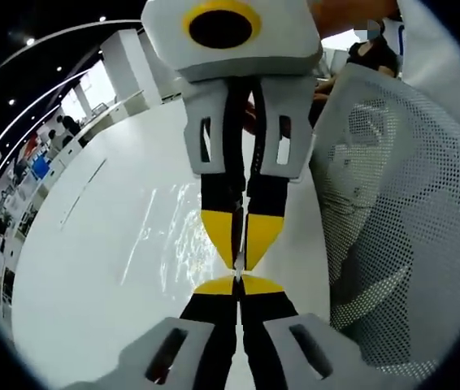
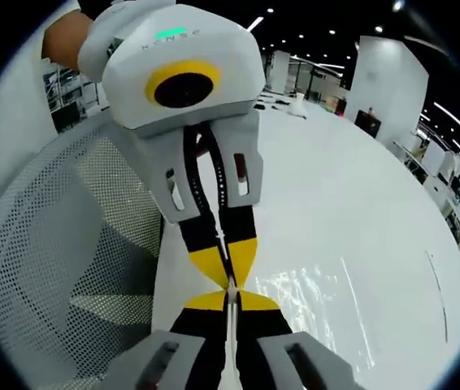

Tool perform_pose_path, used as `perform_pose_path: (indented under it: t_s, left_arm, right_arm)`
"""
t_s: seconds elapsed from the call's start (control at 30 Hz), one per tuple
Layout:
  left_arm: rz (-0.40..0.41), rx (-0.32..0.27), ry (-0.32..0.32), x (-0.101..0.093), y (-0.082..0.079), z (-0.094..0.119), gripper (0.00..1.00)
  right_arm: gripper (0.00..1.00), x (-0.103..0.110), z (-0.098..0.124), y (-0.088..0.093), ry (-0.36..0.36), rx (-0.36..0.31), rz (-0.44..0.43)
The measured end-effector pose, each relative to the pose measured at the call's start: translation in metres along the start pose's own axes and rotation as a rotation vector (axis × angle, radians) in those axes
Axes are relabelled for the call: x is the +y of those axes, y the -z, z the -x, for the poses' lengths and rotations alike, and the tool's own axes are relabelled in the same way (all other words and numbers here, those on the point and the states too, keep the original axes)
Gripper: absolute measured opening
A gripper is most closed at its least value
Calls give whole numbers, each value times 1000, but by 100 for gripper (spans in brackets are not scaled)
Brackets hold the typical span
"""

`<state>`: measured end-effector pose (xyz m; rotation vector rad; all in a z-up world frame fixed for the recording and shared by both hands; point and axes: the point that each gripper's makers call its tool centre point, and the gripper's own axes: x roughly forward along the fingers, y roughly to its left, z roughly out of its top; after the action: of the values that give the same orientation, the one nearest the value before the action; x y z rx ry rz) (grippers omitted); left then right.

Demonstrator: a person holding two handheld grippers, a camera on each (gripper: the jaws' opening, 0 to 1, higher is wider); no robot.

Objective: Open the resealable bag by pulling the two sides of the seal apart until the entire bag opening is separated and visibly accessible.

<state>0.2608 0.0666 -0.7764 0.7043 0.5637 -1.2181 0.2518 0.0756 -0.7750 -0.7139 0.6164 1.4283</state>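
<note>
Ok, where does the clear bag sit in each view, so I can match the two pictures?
Left gripper view: the clear bag is a glinting film left of centre, its edge pinched at the middle.
Right gripper view: the clear bag glints right of centre, its edge again pinched at the middle.
Shared landmark: the white mesh chair back, on the right in the left gripper view and on the left in the right gripper view.

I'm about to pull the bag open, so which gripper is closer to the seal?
Neither left nor right: both are on it. The left gripper and the right gripper meet tip to tip, each shut on the thin seal edge.
</note>
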Motion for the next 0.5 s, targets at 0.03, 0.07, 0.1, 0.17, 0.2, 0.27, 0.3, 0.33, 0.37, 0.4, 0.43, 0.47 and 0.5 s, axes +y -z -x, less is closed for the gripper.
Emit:
perform_pose_path:
  t_s: [0.03, 0.07, 0.1, 0.17, 0.2, 0.27, 0.3, 0.33, 0.37, 0.4, 0.43, 0.47, 0.5]
  left_arm:
    - [4, 1, 2, 0, 0, 0, 0]
    - [4, 1, 2, 1, 1, 0, 0]
    - [7, 1, 1, 1, 0, 0, 0]
    - [8, 0, 2, 1, 1, 0, 0]
    - [7, 0, 1, 1, 1, 0, 0]
    - [9, 0, 2, 1, 2, 0, 0]
    - [7, 3, 1, 2, 2, 0, 0]
    - [5, 6, 2, 1, 3, 0, 0]
    - [5, 7, 3, 1, 4, 0, 0]
    - [8, 7, 4, 0, 5, 1, 0]
    - [7, 9, 4, 0, 6, 1, 0]
    - [7, 9, 2, 1, 7, 2, 0]
    - [14, 6, 2, 1, 7, 2, 0]
  right_arm:
    - [0, 0, 0, 1, 0, 2, -1]
    - [0, -1, 0, 1, 1, 4, -3]
    - [0, -1, 0, 2, 3, 5, -8]
    - [0, -1, 0, 2, 4, 7, -5]
    - [0, -1, 0, 2, 6, 10, -1]
    - [0, -2, 0, 4, 9, 19, 9]
    - [0, -2, 0, 4, 10, 22, 10]
    - [0, -1, 0, 6, 11, 30, 12]
    - [0, -1, 0, 7, 10, 32, 10]
    - [0, 0, 1, 9, 10, 37, 12]
    - [0, -1, 1, 11, 12, 41, 15]
    - [0, -1, 1, 12, 12, 44, 12]
    - [0, -1, 2, 13, 11, 42, 3]
